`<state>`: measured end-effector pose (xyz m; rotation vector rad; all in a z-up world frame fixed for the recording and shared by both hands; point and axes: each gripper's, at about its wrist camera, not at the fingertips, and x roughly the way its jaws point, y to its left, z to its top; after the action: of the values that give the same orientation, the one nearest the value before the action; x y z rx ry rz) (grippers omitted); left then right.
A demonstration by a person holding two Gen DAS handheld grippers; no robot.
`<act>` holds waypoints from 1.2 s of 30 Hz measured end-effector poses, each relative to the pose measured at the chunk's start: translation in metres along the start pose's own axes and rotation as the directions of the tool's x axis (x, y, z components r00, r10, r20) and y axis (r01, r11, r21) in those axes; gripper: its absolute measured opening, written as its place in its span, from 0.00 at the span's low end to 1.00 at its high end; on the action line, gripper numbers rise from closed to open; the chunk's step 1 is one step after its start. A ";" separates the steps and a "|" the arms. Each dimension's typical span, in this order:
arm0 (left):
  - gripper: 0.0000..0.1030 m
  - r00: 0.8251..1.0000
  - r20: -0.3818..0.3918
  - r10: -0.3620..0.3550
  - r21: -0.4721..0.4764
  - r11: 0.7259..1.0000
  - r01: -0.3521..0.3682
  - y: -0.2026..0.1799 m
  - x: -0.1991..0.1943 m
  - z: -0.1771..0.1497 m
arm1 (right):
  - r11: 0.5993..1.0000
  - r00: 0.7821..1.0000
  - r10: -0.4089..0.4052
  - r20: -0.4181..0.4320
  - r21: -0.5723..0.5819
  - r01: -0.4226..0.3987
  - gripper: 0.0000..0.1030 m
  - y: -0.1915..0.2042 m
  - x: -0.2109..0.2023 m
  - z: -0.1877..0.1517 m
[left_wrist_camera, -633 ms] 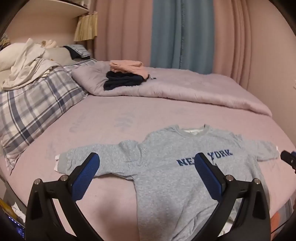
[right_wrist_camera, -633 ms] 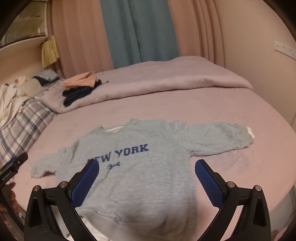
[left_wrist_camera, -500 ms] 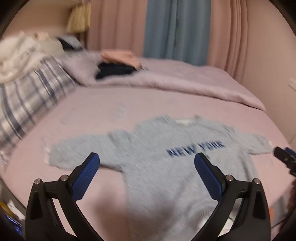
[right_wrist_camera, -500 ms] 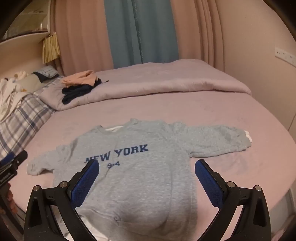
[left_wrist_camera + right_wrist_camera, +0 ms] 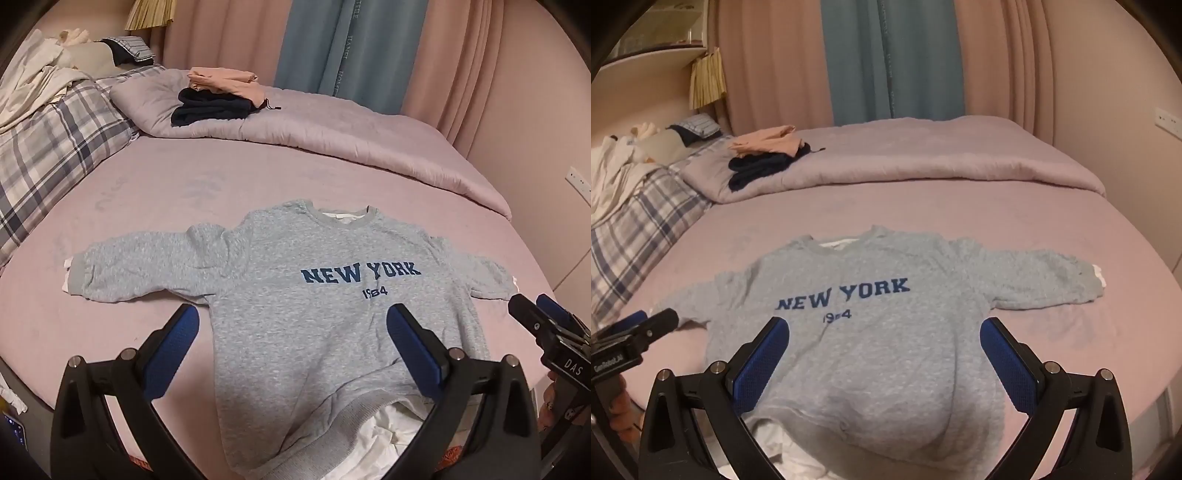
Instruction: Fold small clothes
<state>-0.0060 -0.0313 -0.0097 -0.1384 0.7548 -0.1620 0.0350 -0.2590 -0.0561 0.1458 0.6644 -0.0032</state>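
A light blue-grey sweatshirt with "NEW YORK" in navy lies face up and spread flat on the pink bed, both sleeves out to the sides; it also shows in the right wrist view. White lining shows at its hem. My left gripper is open and empty, hovering above the lower body of the sweatshirt. My right gripper is open and empty above the hem. Each gripper shows at the edge of the other's view, the right one by the right sleeve cuff and the left one by the left sleeve.
A folded lilac duvet lies across the far bed with a stack of folded navy and peach clothes on it. A plaid pillow and white laundry lie at the left. Curtains and a wall stand behind.
The left wrist view has swung and moved closer to the sweatshirt, which now sits more central and larger. The right gripper has risen slightly. The sweatshirt has not moved.
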 end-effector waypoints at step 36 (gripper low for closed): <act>0.98 0.991 -0.127 -0.031 -0.072 0.997 0.022 0.004 0.017 -0.016 | 0.999 0.998 0.036 -0.048 0.019 -0.035 1.00 0.002 0.010 -0.008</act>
<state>-0.0041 -0.0315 -0.0334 -0.2063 0.8871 -0.1706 0.0382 -0.2552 -0.0678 0.1755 0.7099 0.0284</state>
